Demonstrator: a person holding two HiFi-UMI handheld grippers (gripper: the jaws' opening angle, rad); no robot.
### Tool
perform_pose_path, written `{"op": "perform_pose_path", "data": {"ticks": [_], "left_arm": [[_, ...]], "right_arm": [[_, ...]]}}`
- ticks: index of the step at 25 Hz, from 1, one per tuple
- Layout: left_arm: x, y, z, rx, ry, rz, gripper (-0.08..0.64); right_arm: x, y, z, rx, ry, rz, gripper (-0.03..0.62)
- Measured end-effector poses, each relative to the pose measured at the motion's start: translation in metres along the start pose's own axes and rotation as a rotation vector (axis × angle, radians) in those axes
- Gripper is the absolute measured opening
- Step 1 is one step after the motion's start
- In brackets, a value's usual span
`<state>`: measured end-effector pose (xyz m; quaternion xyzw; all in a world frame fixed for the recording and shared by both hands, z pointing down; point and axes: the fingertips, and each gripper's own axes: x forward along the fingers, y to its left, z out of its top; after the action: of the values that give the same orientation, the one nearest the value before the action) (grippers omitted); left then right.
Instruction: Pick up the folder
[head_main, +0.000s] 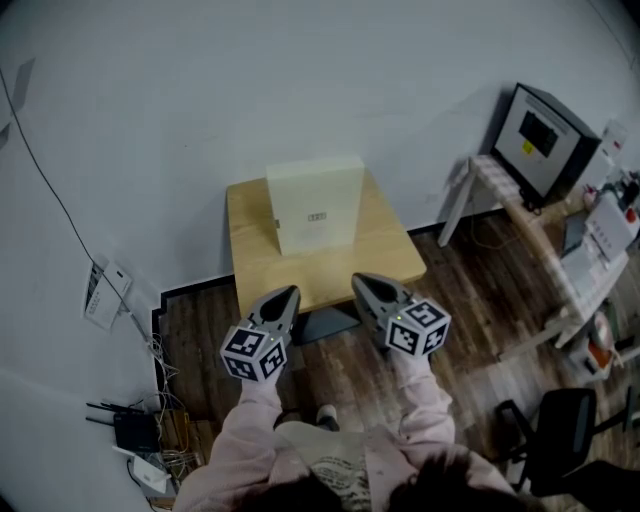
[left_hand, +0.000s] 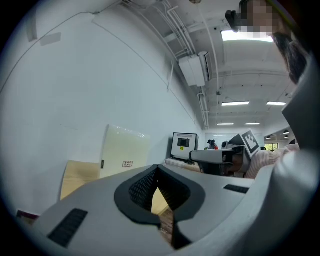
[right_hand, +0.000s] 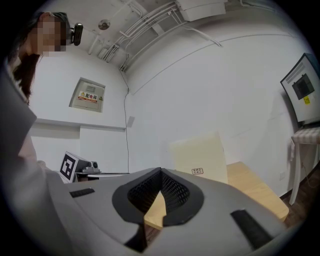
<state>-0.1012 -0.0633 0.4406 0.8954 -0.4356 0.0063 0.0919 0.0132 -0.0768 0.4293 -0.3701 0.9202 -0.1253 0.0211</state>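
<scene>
While a person in pink sleeves (head_main: 262, 425) stands before a small wooden table (head_main: 392, 262), the cream folder (head_main: 315, 205) stands upright on the table's far side, close by the white wall (head_main: 200, 100), at 12 o'clock from both grippers. A small label (head_main: 318, 215) shows on the folder's front. Whether the folder touches the wall cannot be told.

The left gripper (head_main: 289, 293) and the right gripper (head_main: 360, 281) are held level and side by side, tips at the table's near edge, well short of the folder. Each carries a cube with square markers, the left cube (head_main: 255, 350) at 7 o'clock from the folder and the right cube (head_main: 418, 328) at 5 o'clock.

Seen from the left gripper view, its fingers (left_hand: 137, 187) are pressed together with nothing between them, and the folder (left_hand: 125, 152) rises beyond at 11 o'clock. Seen from the right gripper view, its fingers (right_hand: 172, 192) are likewise closed and empty, with the folder (right_hand: 197, 155) ahead at 1 o'clock.

Off the table, a dark monitor (head_main: 540, 135) sits on a white side table (head_main: 490, 180) at 2 o'clock. A black router (head_main: 130, 430) lies on the wooden floor (head_main: 470, 290) at 8 o'clock, and an office chair (head_main: 560, 425) stands at 4 o'clock.
</scene>
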Motion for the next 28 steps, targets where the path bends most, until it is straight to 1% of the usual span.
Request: {"op": "perform_pose_path", "data": {"ticks": [6, 11, 17, 21, 28], "left_arm": [[0.027, 0.018, 0.001, 0.008, 0.008, -0.020, -0.008], [0.041, 0.039, 0.001, 0.004, 0.007, -0.016, -0.008], [0.055, 0.054, 0.001, 0.013, 0.020, -0.019, -0.008], [0.062, 0.065, -0.002, 0.012, 0.033, -0.014, -0.008], [0.080, 0.076, -0.007, -0.004, 0.044, -0.001, -0.008]], "right_arm": [[0.019, -0.023, 0.002, 0.006, 0.002, -0.021, -0.008], [0.034, -0.041, 0.002, 0.005, -0.007, -0.034, -0.008], [0.045, -0.061, 0.003, 0.014, -0.008, -0.054, -0.008], [0.052, -0.073, 0.004, 0.000, 0.004, -0.059, -0.008], [0.063, -0.095, 0.003, 0.004, 0.030, -0.051, -0.008]]}}
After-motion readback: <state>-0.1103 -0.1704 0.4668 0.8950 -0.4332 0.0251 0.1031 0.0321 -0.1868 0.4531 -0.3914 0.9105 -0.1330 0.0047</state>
